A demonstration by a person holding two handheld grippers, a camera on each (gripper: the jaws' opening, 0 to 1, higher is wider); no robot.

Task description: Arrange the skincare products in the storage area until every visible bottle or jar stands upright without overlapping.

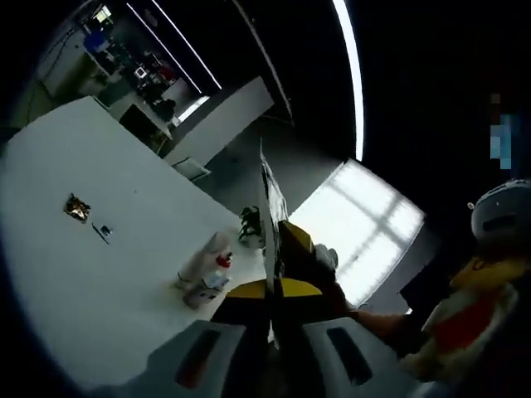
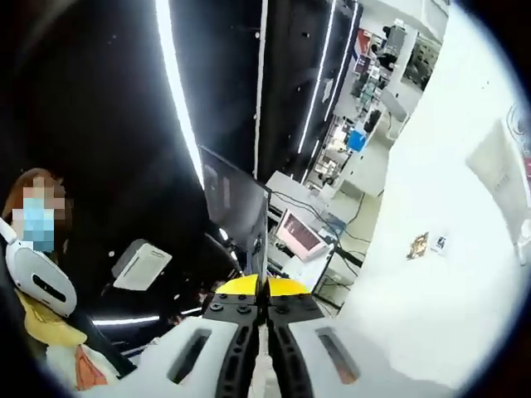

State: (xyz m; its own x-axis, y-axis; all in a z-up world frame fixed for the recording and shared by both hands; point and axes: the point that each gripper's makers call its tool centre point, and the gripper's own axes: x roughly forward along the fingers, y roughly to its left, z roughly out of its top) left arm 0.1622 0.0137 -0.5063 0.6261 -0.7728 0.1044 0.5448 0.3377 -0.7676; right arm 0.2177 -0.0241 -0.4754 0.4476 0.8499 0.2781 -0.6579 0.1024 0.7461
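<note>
In the left gripper view, a small group of white bottles (image 1: 203, 272) sits on the white table (image 1: 99, 290) just left of my jaws, and one has a red cap (image 1: 223, 260). I cannot tell whether they stand or lie. A small dark item (image 1: 250, 224) sits just beyond them. My left gripper (image 1: 267, 199) is shut, its thin fingers pressed together with nothing between them. My right gripper (image 2: 265, 224) is also shut and empty, held away from the table and pointing into the dark room.
A small gold object (image 1: 77, 207) and a tiny blue item (image 1: 102, 232) lie farther out on the table; the gold object (image 2: 417, 245) also appears in the right gripper view. A white object (image 2: 504, 162) stands at the right edge. A person (image 2: 37, 282) in yellow is close by.
</note>
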